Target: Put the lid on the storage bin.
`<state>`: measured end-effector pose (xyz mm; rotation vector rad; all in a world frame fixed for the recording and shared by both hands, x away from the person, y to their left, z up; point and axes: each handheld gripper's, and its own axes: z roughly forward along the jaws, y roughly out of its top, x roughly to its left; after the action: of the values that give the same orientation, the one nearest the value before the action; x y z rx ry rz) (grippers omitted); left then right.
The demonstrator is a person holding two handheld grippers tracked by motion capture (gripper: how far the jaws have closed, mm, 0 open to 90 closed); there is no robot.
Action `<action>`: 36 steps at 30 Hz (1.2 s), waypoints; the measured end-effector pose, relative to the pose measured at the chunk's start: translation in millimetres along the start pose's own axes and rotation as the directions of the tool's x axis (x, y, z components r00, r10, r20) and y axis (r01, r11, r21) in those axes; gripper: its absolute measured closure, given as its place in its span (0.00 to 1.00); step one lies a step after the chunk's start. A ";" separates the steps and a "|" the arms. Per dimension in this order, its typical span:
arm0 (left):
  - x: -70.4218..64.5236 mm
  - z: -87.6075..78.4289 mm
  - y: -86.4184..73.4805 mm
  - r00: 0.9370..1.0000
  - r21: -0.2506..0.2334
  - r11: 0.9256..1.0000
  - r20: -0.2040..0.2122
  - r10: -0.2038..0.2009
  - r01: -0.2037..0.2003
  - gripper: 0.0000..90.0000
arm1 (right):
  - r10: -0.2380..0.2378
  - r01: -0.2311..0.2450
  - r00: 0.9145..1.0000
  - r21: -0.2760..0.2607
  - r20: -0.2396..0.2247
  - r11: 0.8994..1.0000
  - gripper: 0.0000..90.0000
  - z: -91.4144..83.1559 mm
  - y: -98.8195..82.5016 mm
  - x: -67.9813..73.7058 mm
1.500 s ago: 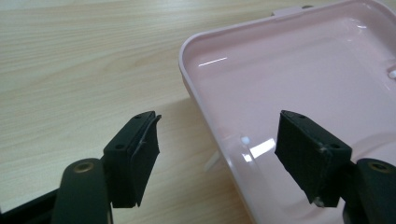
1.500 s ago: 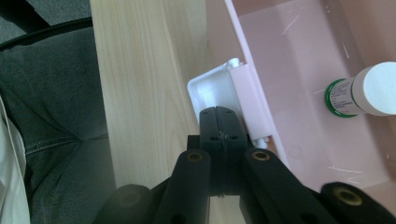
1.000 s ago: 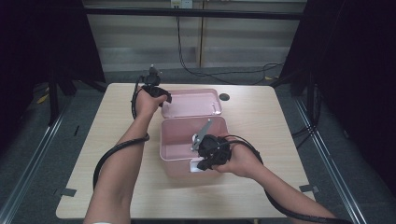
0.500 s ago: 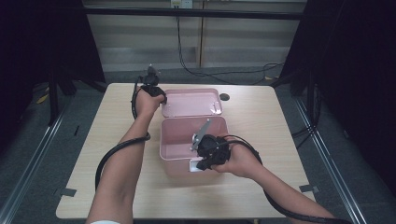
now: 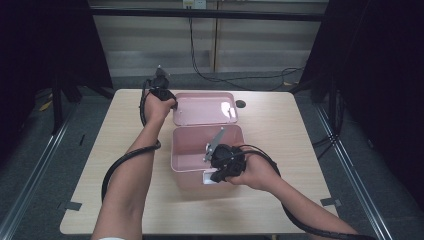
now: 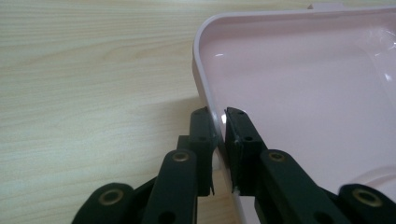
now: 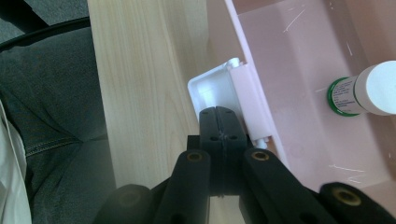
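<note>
Left tongs clamp the lid rim; right tongs closed at the box latch.

The left gripper (image 6: 220, 116), jaws just closing, pinches the flat pink plastic lid's (image 6: 299, 70) left rim on the pale wooden table (image 6: 93, 70). The right gripper (image 7: 222, 122), fully closed and empty, rests against the white latch (image 7: 212, 91) on the near wall of the pink plastic box (image 5: 192, 157).

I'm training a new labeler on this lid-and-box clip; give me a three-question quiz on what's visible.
1. True or false: the left gripper has its jaws on the rim of the pink lid.
2. What lies inside the pink box? A) a white bottle with a green band B) a spoon C) a sponge
3. Fill in: the right gripper has its jaws ____ beside the box's white latch.

Key: 1 true; 2 A, the white bottle; 3 shut.
</note>
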<state>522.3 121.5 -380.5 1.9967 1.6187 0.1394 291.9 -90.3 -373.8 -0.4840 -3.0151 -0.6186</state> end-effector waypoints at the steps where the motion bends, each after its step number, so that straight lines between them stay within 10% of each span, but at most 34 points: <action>1: -0.5 -1.7 0.5 1.000 -0.004 1.000 -0.001 -0.001 0.001 0.91 | 0.001 -0.001 1.000 0.000 0.000 1.000 1.00 0.1 0.0 0.1; 36: -5.3 -53.7 10.1 1.000 -0.025 0.999 0.010 0.025 -0.025 0.95 | 0.027 -0.028 0.999 0.025 0.025 0.999 1.00 2.9 10.4 0.7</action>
<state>507.4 134.5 -329.3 1.9962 1.5785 0.1570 294.5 -79.9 -372.5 -0.5348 -3.0301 -0.5764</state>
